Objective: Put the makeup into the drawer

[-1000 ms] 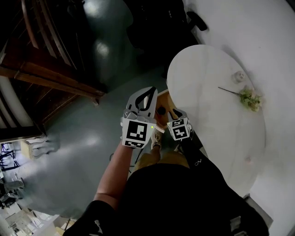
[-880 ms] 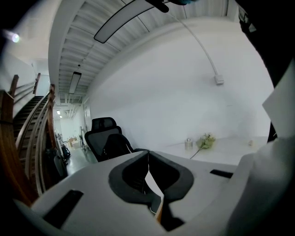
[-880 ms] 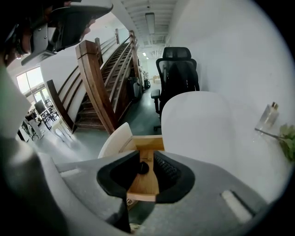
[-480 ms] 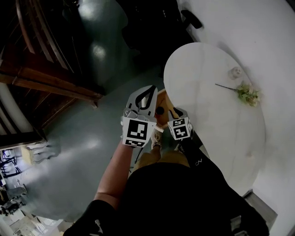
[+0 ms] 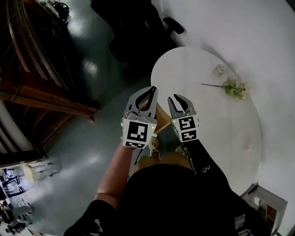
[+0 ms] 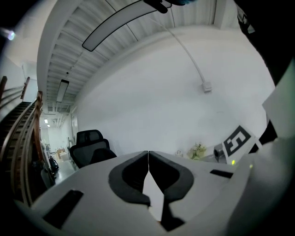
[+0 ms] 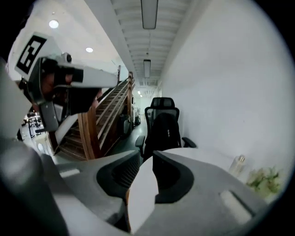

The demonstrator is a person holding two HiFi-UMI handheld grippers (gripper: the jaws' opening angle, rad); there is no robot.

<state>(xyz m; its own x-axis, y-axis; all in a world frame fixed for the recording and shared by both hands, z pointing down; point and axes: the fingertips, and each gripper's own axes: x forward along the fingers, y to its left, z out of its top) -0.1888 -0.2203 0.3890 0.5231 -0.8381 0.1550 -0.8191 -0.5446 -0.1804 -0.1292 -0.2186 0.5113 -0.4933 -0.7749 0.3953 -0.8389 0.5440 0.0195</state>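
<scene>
While the left gripper (image 5: 151,90) is closed, the right gripper (image 5: 175,97) stands slightly parted, empty, near the table (image 5: 216,120).

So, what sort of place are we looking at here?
Probably an office or studio lobby: a round white table, a black office chair, a wooden staircase and long strip lights on the ceiling.

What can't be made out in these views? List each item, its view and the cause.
- Wooden furniture, head view: mostly hidden behind the left gripper and right gripper; whether it is a drawer is unclear.
- Small bottle, head view: too small to identify.
- Makeup: shows in no view.
</scene>
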